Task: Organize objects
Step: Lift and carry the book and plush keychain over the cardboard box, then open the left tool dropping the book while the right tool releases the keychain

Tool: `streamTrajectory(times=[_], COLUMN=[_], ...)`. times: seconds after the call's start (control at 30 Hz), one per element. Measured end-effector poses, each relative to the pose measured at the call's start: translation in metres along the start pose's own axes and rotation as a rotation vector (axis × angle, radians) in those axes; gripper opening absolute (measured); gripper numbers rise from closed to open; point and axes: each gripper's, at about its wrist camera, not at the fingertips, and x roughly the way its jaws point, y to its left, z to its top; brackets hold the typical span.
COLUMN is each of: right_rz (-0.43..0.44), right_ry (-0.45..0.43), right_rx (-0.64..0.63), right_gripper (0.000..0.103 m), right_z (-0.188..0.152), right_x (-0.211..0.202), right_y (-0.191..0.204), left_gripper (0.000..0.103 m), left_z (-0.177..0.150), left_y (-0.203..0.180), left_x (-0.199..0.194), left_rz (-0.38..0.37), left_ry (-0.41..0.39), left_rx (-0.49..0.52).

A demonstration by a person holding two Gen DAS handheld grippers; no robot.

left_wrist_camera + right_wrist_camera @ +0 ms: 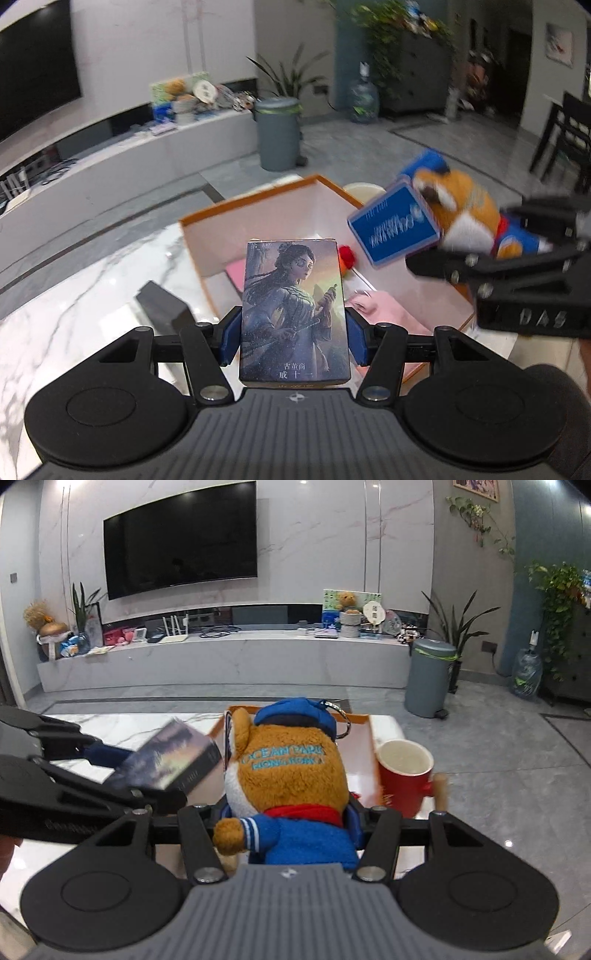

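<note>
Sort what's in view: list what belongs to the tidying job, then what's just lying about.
Job:
- card box, in left gripper
- plush toy, in right gripper
- orange-rimmed box

Lying about:
- red mug
- grey bin
- water jug

Both tools (293,339) (288,830) clamped (angled downward).

The card box (293,314) shows a painted woman in blue-grey robes against a pale rainbow sky, with white characters along its near edge. The plush bear (291,775) is orange-brown with a white cheek, a blue cap, blue jacket and red scarf; teal lettering runs across its back. Its tag (393,230) is blue with white print. The bench (74,295) is white marble veined in grey. The tray (258,206) has orange rims and a pale inside. To the right, the mug (404,779) is red, cream inside.
</note>
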Motion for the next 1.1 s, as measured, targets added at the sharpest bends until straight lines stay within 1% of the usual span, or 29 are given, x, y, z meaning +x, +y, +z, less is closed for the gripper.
streamTrajectory(times=[0.13,0.4,0.67,0.73,0.87,0.97,1.1], right_rz=[-0.015,-0.034,-0.027,-0.018,-0.003,0.011,0.037], right_ry=[0.005,0.042,0.073,0.082,0.106,0.132,0.164], right_rx=[-0.001,-0.058,-0.113,-0.110,-0.107,-0.139,-0.196], right_gripper=[0.058,0.058,0.058,0.058,0.058,0.058,0.058], right_z=[0.005,0.013,0.017,0.018,0.022,0.024,0.029], right_x=[0.010,0.037,0.059,0.063,0.076,0.089,0.108], right_y=[-0.014,-0.026,-0.029,-0.031,-0.035,-0.033,-0.030], left_gripper=[0.065,0.065,0.065,0.065,0.065,0.065,0.065], left_z=[0.001,-0.005,-0.016,-0.017,-0.015,-0.008,-0.010], left_y=[-0.011,-0.025,-0.031,-0.029,-0.026,-0.023,-0.019], left_x=[0.022,0.057,0.075,0.076,0.081,0.091,0.102], left_rz=[-0.017,-0.046,-0.067,-0.090,-0.106,-0.122,-0.136], left_ry=[0.042,0.135,0.201,0.206,0.222,0.247,0.292], left_rx=[0.035,0.106,0.131,0.113,0.107,0.100,0.094])
